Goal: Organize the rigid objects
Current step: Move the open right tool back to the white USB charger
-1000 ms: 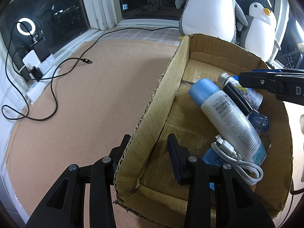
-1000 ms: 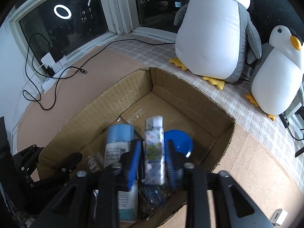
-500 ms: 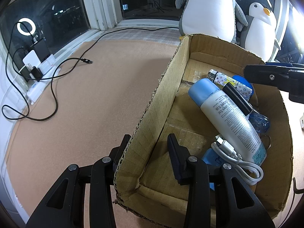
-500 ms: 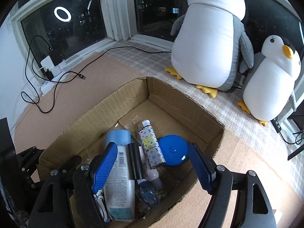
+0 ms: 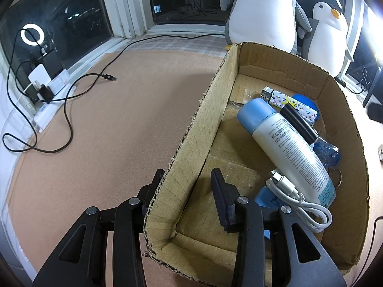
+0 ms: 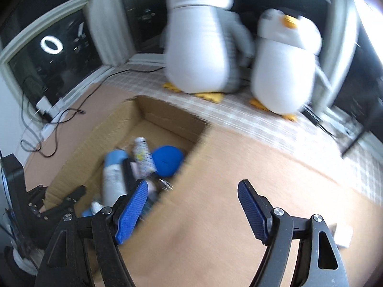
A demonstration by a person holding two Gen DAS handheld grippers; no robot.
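Observation:
An open cardboard box [image 5: 205, 124] sits on the brown floor. It holds a white spray bottle with a blue cap [image 5: 284, 143], a patterned lighter [image 5: 287, 101], a black tube [image 5: 299, 124], a blue round lid [image 5: 308, 101], a white cable [image 5: 299, 198] and small blue items. My left gripper [image 5: 186, 186] straddles the box's near left wall, one finger outside and one inside, with a gap to the inner finger. My right gripper [image 6: 191, 210] is open and empty, above the floor just right of the box [image 6: 153, 119]. The right wrist view is motion-blurred.
Two plush penguins [image 6: 201, 47] [image 6: 284, 67] stand behind the box on a checked mat. Black cables [image 5: 67, 110] and a power strip [image 5: 50, 88] lie at the left by the window. A small white object [image 6: 344, 235] lies on the floor at right.
My right gripper opened and dropped the patterned lighter into the box, then pulled back and swung right, out of the left wrist view. The left gripper has not moved.

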